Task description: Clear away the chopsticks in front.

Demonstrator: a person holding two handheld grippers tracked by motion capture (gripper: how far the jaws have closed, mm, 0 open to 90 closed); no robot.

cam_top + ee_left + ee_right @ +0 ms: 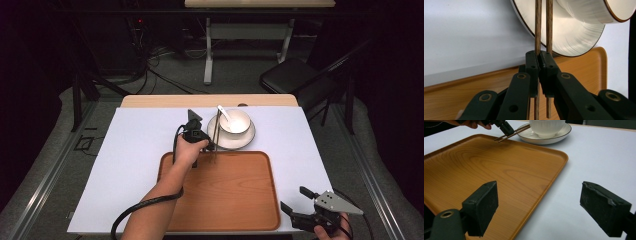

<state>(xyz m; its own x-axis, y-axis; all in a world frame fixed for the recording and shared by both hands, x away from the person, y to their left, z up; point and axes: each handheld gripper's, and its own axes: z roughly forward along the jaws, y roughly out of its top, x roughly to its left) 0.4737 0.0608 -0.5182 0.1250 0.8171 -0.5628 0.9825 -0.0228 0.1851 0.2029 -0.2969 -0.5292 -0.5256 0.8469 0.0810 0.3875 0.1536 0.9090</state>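
Observation:
A pair of brown wooden chopsticks (pixel 216 131) leans on the rim of a white saucer (pixel 248 137), with its lower ends over the far edge of a wooden tray (pixel 225 200). My left gripper (pixel 212 147) is shut on the chopsticks (pixel 538 25) near their lower ends; in the left gripper view the pads (pixel 532 67) pinch one stick while the other runs just behind the right pad. A white bowl (pixel 235 120) with a white spoon (pixel 224 114) sits on the saucer. My right gripper (pixel 295 198) hovers open at the tray's near right corner, with nothing between its jaws (pixel 539 205).
A white sheet (pixel 140 135) covers the table under the tray and saucer. Behind the table stand a black chair (pixel 292 77) and a desk frame (pixel 210 45), with cables on the floor.

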